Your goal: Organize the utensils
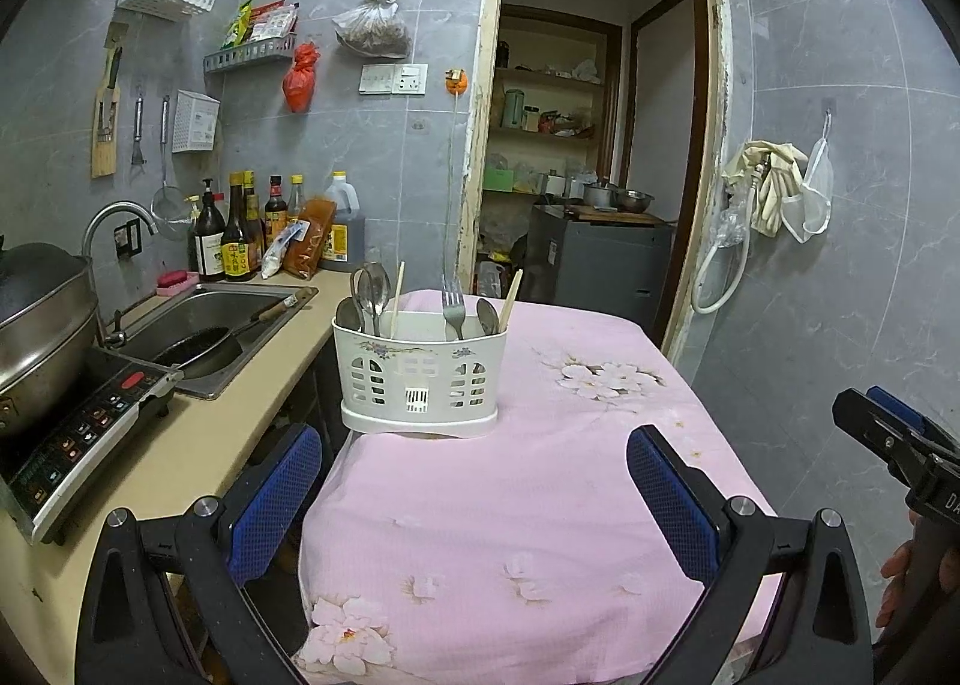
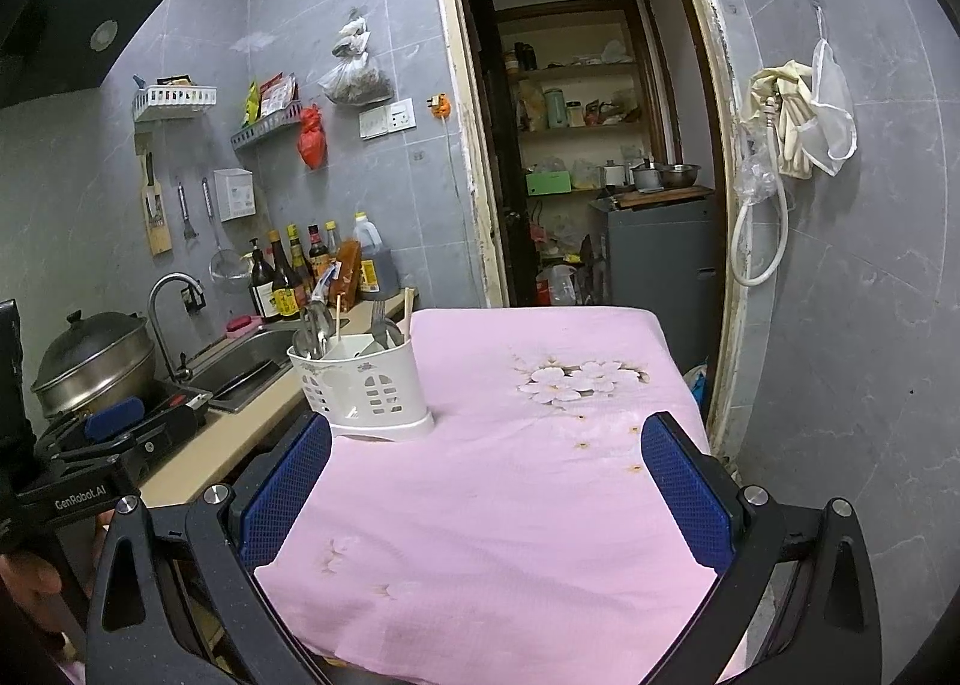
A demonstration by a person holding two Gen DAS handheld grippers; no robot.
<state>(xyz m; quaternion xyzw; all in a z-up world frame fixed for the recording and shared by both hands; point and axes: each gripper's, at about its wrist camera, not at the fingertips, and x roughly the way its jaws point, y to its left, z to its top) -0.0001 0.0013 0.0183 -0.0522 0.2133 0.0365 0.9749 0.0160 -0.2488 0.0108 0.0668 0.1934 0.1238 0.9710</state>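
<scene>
While both tools hang above a table draped in a pink floral cloth (image 1: 510,505), a white utensil caddy (image 1: 420,379) stands at the cloth's far left corner, right beside the beige counter (image 1: 198,445). Spoons (image 1: 369,289) crowd its left compartment, a fork (image 1: 453,307) rises tines-up toward the right, and two pale chopsticks (image 1: 397,298) lean out, one on each side of the middle. The left gripper (image 1: 474,499) has its blue-padded fingers spread wide with nothing between them; the right gripper (image 2: 486,493) is likewise parted and empty (the cloth shows plainly through both gaps). Neither tool touches the caddy. On the counter sit a steel sink (image 1: 234,319) holding a dark pan (image 1: 201,349), a row of sauce bottles (image 1: 240,235), and a lidded steel pot (image 1: 42,319) on an induction cooker (image 1: 90,433).
</scene>
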